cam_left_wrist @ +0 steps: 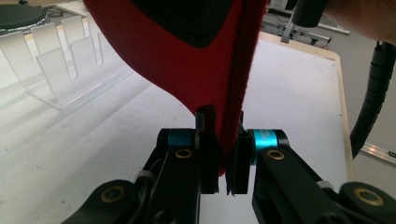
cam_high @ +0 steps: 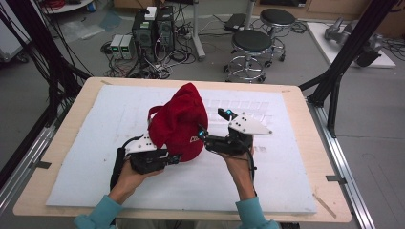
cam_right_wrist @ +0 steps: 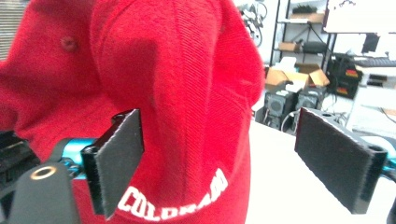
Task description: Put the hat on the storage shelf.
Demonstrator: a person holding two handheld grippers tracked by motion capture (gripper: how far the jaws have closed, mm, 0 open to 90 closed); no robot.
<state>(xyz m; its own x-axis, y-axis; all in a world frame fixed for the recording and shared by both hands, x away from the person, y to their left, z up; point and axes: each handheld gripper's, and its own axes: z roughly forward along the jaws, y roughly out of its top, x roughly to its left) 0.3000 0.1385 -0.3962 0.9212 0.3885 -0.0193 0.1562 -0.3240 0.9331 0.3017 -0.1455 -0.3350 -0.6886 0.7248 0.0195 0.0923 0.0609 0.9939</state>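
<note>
Your left gripper (cam_high: 175, 158) has its fingers (cam_left_wrist: 209, 154) clenched on the lower edge of the red cap (cam_high: 179, 121), which is why the cap stands up off the white surface (cam_high: 86, 143) near its centre instead of lying flat. Your right gripper (cam_high: 213, 123), at about three o'clock from the cap, has its fingers (cam_right_wrist: 119, 156) released and spread wide; the near one sits against the lettered front. The wide gap looks meant for a fresh hold there.
</note>
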